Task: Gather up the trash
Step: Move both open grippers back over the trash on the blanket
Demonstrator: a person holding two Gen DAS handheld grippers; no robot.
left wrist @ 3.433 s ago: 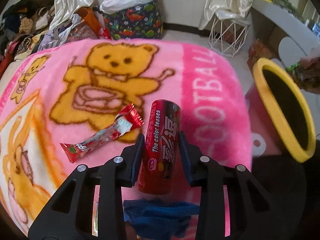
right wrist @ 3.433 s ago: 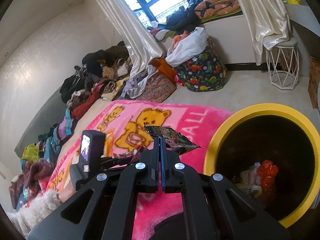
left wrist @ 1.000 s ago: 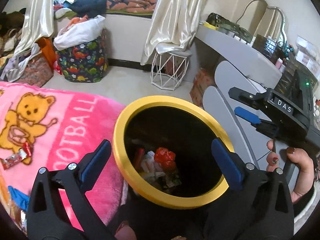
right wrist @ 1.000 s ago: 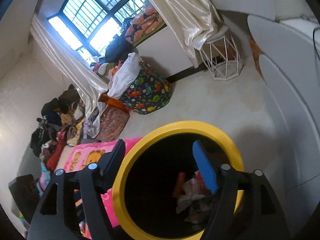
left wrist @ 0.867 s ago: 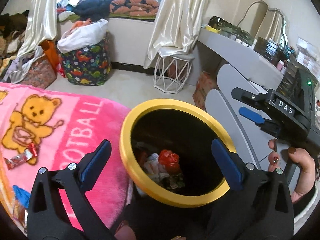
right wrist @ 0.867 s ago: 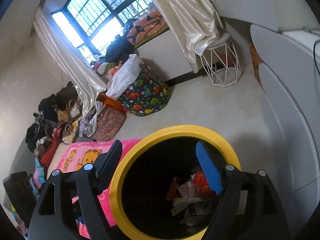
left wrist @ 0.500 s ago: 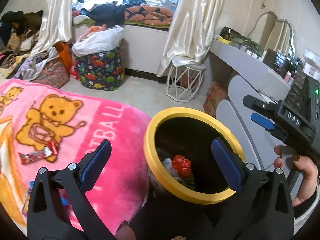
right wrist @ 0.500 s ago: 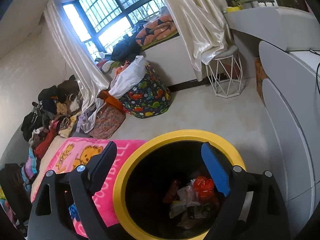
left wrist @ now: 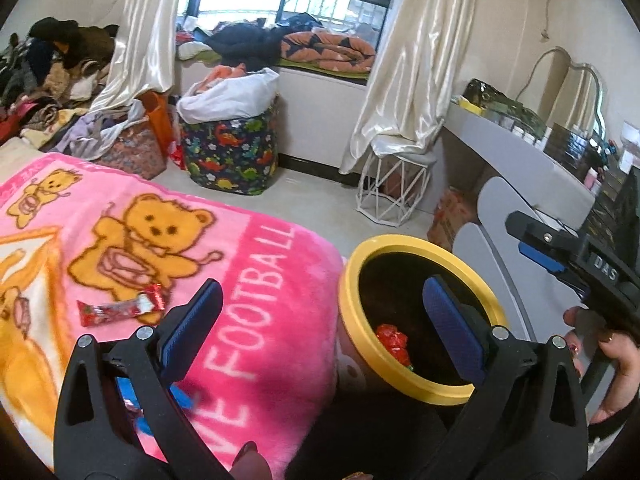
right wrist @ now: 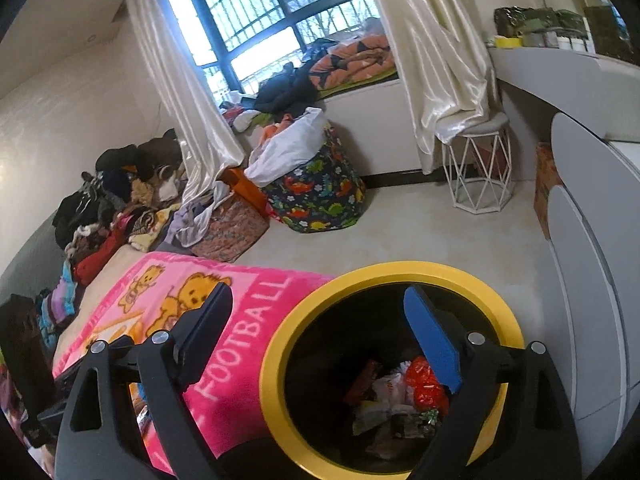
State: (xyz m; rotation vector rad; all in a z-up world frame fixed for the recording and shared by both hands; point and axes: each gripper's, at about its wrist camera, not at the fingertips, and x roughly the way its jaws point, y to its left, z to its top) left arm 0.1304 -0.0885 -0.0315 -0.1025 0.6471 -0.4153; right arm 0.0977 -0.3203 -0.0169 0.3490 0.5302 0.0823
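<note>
A yellow-rimmed trash bin (left wrist: 424,244) stands beside the bed; it also shows in the right wrist view (right wrist: 400,270), with several wrappers and a red crumpled piece (right wrist: 426,384) inside. A red candy wrapper (left wrist: 120,310) lies on the pink bear blanket (left wrist: 248,280). A blue item (left wrist: 132,390) lies near the blanket's front edge, partly hidden by my left finger. My left gripper (left wrist: 320,328) is open and empty, between bed and bin. My right gripper (right wrist: 320,332) is open and empty over the bin's left rim; it shows at the right in the left wrist view (left wrist: 560,256).
A dinosaur-print laundry bag (left wrist: 230,152) and a white wire stool (left wrist: 394,188) stand on the floor by the window. Clothes (right wrist: 108,208) are piled along the left wall. A grey dresser (right wrist: 592,240) is right of the bin.
Both grippers let go of their trash into the bin and opened. The left gripper has since swung left, back toward the bed; the right gripper has pulled back and up a little.
</note>
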